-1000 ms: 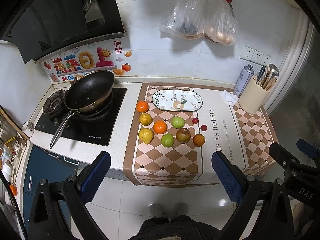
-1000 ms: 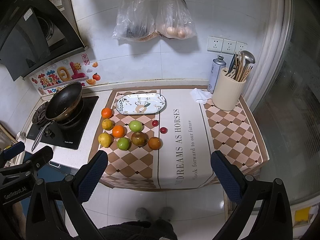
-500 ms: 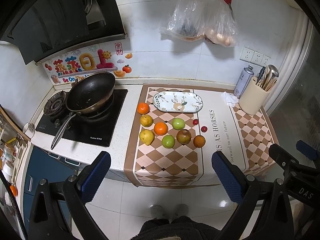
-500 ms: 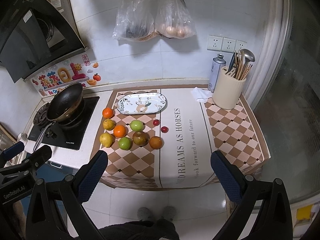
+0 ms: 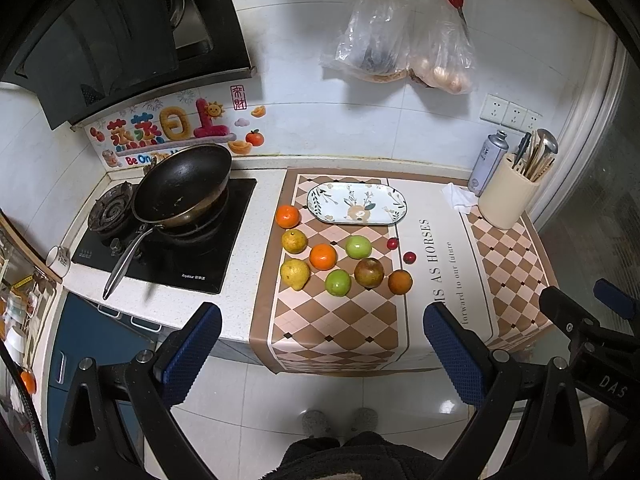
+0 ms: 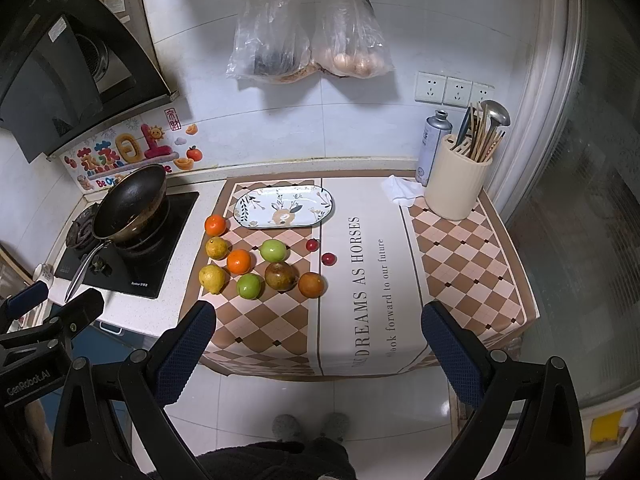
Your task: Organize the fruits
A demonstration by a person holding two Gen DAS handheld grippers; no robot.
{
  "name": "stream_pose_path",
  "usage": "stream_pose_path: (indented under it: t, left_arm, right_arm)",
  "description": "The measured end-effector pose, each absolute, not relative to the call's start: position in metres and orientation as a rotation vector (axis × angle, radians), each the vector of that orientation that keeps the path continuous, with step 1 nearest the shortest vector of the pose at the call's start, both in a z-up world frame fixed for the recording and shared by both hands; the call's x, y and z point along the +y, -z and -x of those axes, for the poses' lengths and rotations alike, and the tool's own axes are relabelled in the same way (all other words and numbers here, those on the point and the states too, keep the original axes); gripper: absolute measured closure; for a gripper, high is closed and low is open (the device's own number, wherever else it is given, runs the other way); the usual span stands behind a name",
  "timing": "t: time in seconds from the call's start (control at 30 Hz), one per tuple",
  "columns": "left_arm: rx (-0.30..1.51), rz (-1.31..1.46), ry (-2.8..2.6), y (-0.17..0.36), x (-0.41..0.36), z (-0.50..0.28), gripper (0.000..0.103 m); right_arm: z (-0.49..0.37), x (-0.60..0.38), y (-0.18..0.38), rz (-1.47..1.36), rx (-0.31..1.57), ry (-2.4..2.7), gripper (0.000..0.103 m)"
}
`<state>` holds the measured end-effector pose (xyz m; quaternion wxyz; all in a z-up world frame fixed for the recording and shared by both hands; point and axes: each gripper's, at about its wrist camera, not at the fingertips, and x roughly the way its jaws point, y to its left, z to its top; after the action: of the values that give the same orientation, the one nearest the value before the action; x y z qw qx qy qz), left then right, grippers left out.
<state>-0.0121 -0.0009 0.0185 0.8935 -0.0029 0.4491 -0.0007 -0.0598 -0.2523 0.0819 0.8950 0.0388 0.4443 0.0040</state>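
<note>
Ten fruits [image 5: 323, 257] lying loose on the checked mat [image 5: 332, 320] — none yet on the oval plate [image 5: 356, 209] just behind them, bare and close at hand, probably set there as the place to gather them. Grouped roughly in rows: orange ones and a yellow one [image 5: 295, 274] toward the stove side, two green ones [image 5: 358, 247] and a brown one [image 5: 369, 272] in the middle, two small red ones [image 5: 392, 243] nearest the printed strip. Kept apart from the black pan [image 5: 182, 189] on the hob. Both grippers held high and well back from the counter, over the floor — likely a starting pose for surveying the whole spread. Left gripper [image 5: 322, 350] spread wide, nothing between its blue pads; right gripper [image 6: 318, 342] likewise gaping and empty. Nothing touched so far, by the look of it.
</note>
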Motion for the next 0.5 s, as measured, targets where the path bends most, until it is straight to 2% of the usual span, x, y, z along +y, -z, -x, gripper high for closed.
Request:
stream_pose_path:
  t: [0.33,0.5]
  left_arm:
    - [0.917,0.004,-0.006,-0.017,0.003,0.01,0.0]
    - [0.84,-0.031,-0.082,-0.005,0.031,-0.013,0.0]
  right_arm:
    - [0.057,-0.253,-0.083,-0.116,0.921,-0.015,0.0]
    - [0.046,-0.254,-0.073,-0.196,0.895,-0.015,0.0]
